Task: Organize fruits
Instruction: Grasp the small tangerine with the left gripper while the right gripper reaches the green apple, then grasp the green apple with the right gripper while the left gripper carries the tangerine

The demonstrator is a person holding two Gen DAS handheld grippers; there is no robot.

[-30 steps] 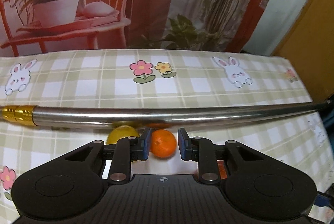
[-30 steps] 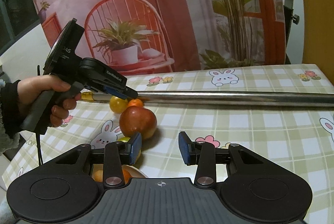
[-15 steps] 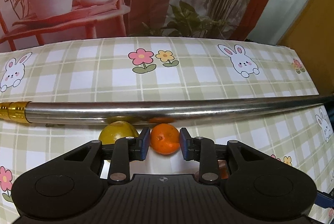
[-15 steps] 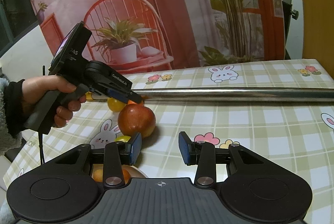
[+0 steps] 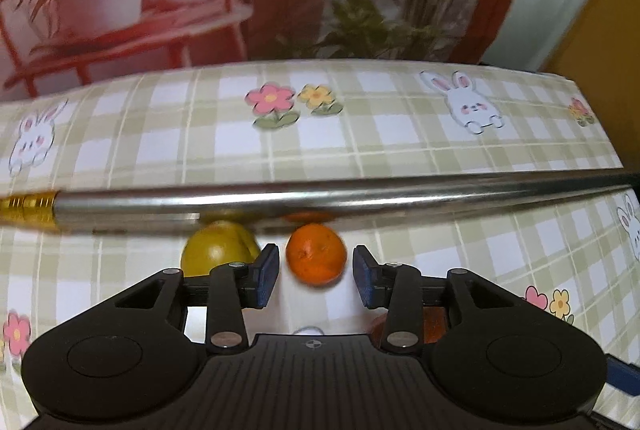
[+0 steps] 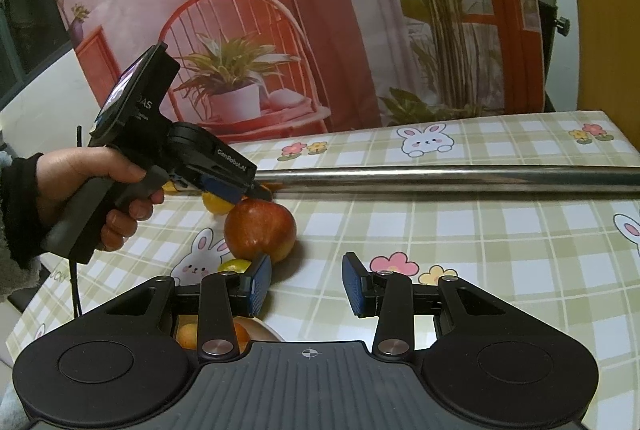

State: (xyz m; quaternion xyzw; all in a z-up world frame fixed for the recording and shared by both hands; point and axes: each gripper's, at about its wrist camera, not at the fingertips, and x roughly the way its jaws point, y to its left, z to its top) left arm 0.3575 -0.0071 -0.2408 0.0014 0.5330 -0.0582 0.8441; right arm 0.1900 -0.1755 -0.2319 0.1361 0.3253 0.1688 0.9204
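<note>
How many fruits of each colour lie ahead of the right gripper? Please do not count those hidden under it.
Red apple: 1
Yellow: 2, the far yellow fruit and the near yellow fruit
Orange fruit: 1
Total: 4

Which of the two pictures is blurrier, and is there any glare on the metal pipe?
Left wrist view is blurrier: backdrop and tablecloth smear, though the orange between the open left claw stays fairly crisp. Right wrist view is sharp. The metal pipe shows bright streaks in both, and fisheye bends it.
</note>
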